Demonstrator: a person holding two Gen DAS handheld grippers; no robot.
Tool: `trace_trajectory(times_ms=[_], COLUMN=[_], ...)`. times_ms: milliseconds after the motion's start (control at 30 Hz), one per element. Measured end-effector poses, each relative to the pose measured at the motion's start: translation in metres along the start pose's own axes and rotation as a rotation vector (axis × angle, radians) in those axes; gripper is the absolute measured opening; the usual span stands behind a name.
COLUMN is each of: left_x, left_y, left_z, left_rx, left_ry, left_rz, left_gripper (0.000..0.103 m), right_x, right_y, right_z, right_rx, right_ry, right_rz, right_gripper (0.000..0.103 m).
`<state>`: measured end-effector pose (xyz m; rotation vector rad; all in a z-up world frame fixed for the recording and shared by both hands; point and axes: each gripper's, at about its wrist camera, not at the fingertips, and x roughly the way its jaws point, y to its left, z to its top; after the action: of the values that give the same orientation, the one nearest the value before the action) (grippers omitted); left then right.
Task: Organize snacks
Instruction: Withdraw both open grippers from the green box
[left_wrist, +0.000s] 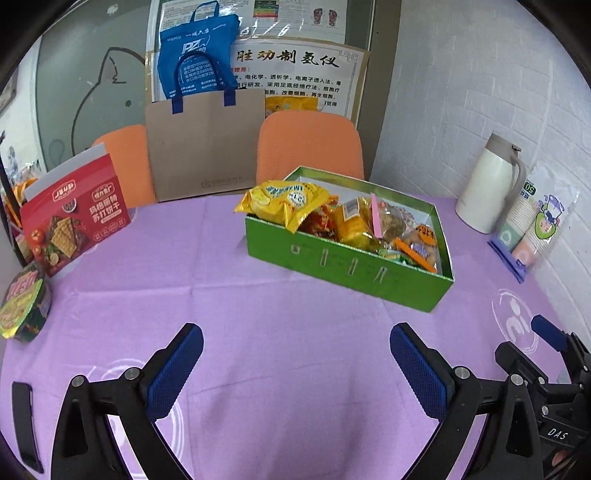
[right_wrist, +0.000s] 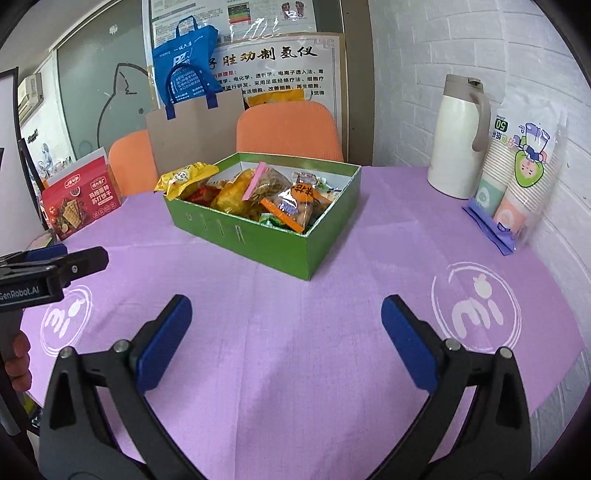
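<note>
Finishing the tidy-up well looked to me a matter of reaching next for the red cracker box and the noodle bowl, both left out on the table, and of tucking in the yellow bag that hung over the green box's rim. Both the left claw and the right claw stood wide open and empty. The green box lay ahead of both, apart from them, across bare purple cloth.
</note>
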<state>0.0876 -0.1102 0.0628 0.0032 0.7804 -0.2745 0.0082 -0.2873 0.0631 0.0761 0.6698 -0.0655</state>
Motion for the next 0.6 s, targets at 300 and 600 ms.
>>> trace_trajectory(times_ms=[300,600], left_x=[-0.004,-0.011], left_y=[-0.007,-0.010], left_z=[-0.032,-0.036], left_rx=[0.020,0.038], left_ry=[0.032,0.027], left_rz=[0.049,0.043], left_gripper=[0.103,0.103], right_x=[-0.006,-0.006], right_y=[0.005,0.004], right_z=[-0.015,-0.018], right_rx=[0.004,0.012], right_ry=[0.014,0.020], right_rz=[-0.007,-0.011], right_gripper=[0.102,0.102])
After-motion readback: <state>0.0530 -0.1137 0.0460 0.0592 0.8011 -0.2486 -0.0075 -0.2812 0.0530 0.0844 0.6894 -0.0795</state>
